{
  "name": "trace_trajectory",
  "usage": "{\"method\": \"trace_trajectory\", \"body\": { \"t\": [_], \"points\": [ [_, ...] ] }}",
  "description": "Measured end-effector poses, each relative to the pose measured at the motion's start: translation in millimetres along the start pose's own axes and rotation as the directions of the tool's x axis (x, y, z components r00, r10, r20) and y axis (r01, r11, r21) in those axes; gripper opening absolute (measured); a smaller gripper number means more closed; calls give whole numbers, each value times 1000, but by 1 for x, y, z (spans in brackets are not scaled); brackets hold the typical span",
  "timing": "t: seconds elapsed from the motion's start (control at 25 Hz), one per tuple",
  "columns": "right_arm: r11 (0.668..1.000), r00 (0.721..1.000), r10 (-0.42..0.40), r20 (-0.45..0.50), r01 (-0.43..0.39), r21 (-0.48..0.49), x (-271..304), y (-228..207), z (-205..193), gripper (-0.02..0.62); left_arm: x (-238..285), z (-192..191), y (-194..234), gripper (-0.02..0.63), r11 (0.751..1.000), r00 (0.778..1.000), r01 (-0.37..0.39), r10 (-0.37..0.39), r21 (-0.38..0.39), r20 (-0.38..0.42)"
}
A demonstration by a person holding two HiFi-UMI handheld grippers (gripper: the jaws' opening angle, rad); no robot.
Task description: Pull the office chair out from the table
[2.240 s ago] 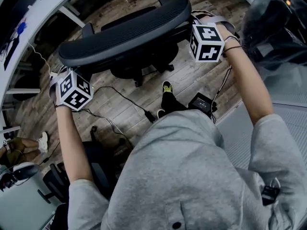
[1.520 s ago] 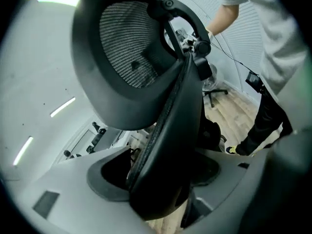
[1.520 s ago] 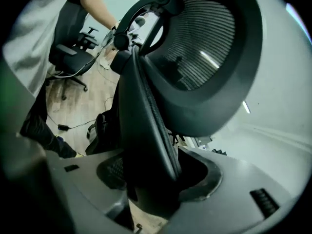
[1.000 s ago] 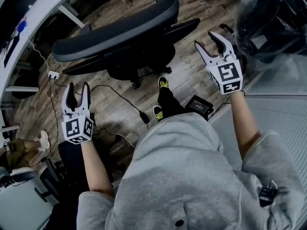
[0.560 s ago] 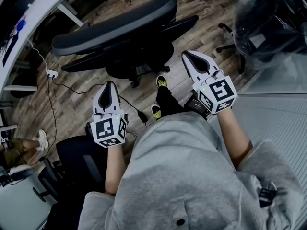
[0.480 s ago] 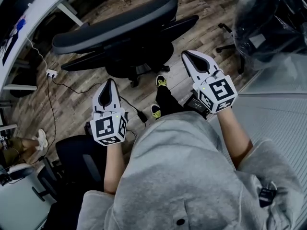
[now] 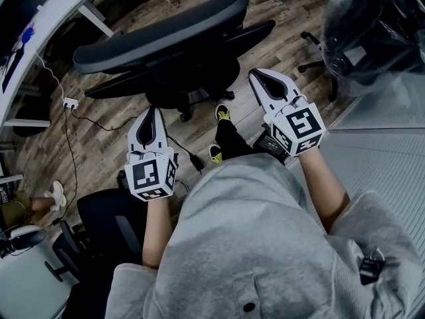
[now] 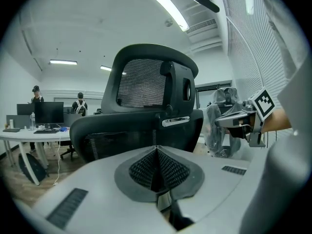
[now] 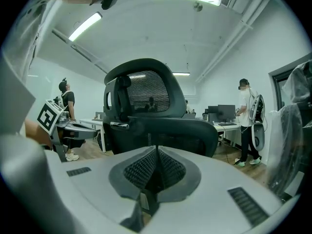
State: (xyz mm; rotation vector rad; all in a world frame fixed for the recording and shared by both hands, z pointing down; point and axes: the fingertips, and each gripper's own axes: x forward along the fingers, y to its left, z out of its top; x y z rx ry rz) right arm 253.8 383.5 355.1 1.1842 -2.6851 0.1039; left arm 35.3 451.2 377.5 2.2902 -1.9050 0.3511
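The black mesh-backed office chair (image 7: 166,42) stands on the wood floor, out from the white table (image 7: 46,8) at upper left. Its backrest and headrest fill the left gripper view (image 8: 146,111) and the right gripper view (image 9: 156,116). My left gripper (image 7: 154,113) is shut and empty, held low in front of my body, short of the chair. My right gripper (image 7: 260,77) is also shut on nothing, just right of the chair's armrest and apart from it. Both sets of pads meet with nothing between them.
Cables and a power strip (image 7: 70,103) trail across the floor under the chair. A plastic-wrapped chair (image 7: 372,32) stands at the right, another dark chair (image 7: 99,224) at lower left. People stand by desks (image 9: 246,126) in the background.
Both grippers let go of the chair's backrest, drew back toward my body and shut. The chair has stayed where it was left.
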Motion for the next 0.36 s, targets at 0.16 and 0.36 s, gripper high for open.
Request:
{"method": "trace_trajectory", "body": {
  "t": [0.16, 0.36],
  "points": [
    [1000, 1000, -2, -3, 2, -5, 3, -1, 0, 37, 1, 2, -1, 12, 1000, 1000, 1, -1, 8, -1],
    [1000, 1000, -8, 2, 8, -8, 6, 4, 2, 37, -3, 4, 5, 12, 1000, 1000, -2, 2, 3, 6]
  ]
}}
